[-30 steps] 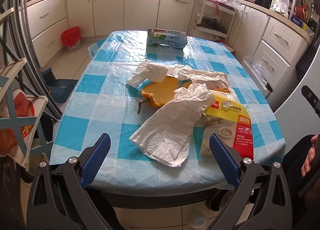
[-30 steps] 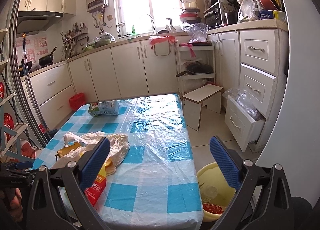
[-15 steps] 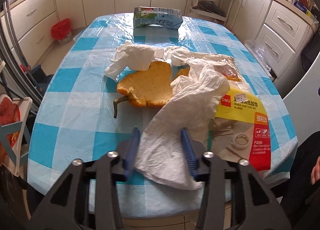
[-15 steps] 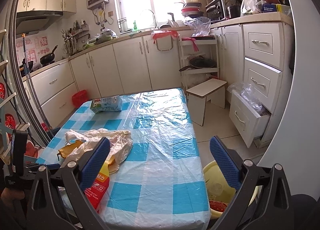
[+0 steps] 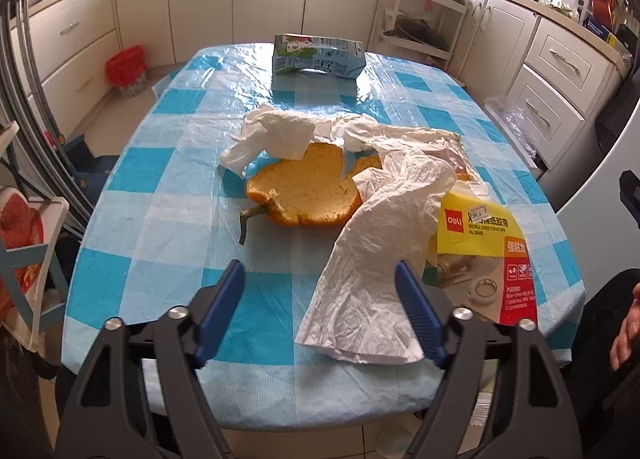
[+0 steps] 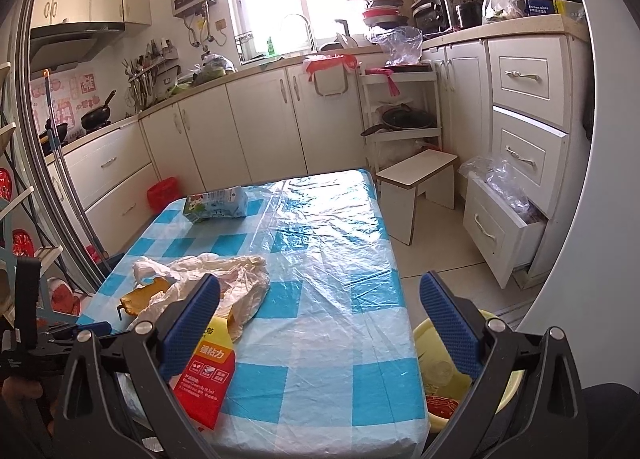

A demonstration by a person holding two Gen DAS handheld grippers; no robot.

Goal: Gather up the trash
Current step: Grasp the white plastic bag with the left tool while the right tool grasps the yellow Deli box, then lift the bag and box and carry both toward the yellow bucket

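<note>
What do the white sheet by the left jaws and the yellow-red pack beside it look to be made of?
White sheet: thin plastic film, probably a bag; translucent, finely crinkled. Yellow-red pack: glossy printed card with a clear window, apparently; a tape roll shows through.

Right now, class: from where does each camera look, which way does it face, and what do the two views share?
Left wrist: on the left claw, tilted down over the table's near edge at a white plastic bag and orange peel; open fingers and a hand show.
Right wrist: on the right claw, facing across the table's right corner toward the window; open fingers show.
Shared: milk carton, bag, peel, yellow package.
</note>
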